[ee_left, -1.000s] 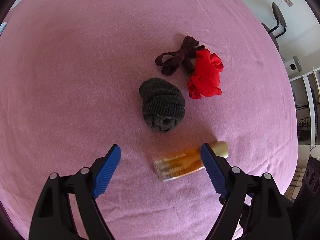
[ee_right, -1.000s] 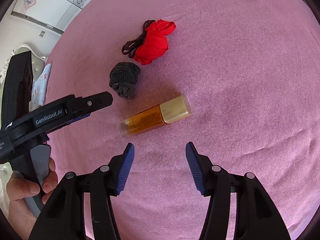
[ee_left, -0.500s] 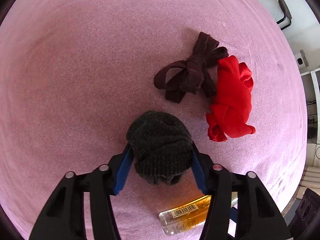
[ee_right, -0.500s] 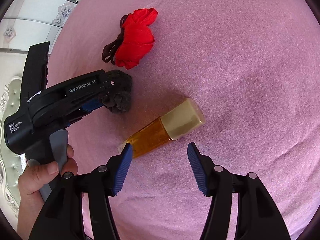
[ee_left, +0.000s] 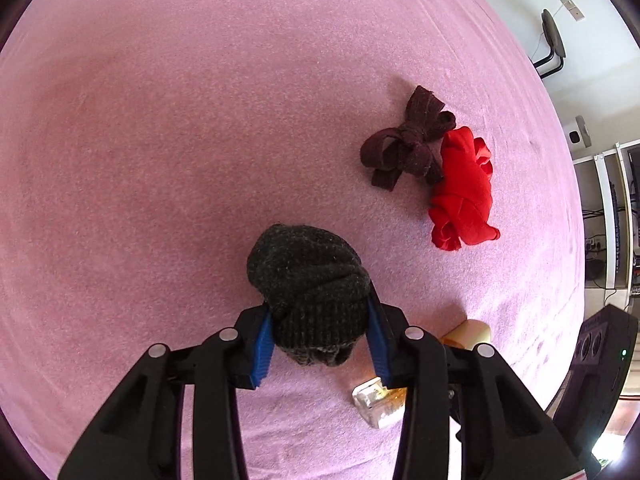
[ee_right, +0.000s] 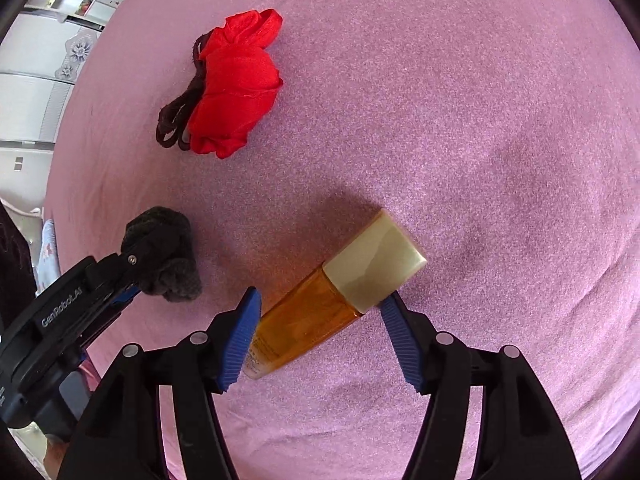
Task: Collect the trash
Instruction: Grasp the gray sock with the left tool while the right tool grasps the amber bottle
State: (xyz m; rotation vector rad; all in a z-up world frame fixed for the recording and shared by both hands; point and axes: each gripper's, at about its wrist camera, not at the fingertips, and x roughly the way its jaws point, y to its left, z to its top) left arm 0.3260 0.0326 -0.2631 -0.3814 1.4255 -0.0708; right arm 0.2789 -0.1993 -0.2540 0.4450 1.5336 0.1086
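So I'm working both hands at once here. Closest to me, my left gripper point(ee_left: 320, 342) is clamping onto the dark knitted bundle point(ee_left: 310, 284), and the jaws have just been closing in on it, blue pads squeezing both sides of the lower half. The top half is bulging out beyond the tips, so I'm guessing it's a soft, squashy hold. If I'm lifting too fast the knit could be unrolling or slipping out, since only part of it is pinched.

My right gripper point(ee_right: 320, 332) is standing spread, jaws just been opening wider, straddling the amber bottle point(ee_right: 308, 320) that's lying on its side on the pink bedcover point(ee_right: 480, 120). The left pad is right at the bottle's glass body, the right pad sitting just under the pale cap point(ee_right: 374, 262); I don't think it's squeezing yet. The bottle is lying diagonally across the jaws, so when I'm closing it could be twisting or squirting out sideways, and glass on rubber at an angle is sketchy. The cap is wider than the body too, so one pad may be catching it first.

Further out, the red cloth bundle point(ee_right: 236, 84) and the dark brown knotted strap point(ee_left: 408, 144) are touching each other, well apart from both grippers, still waiting to be collected
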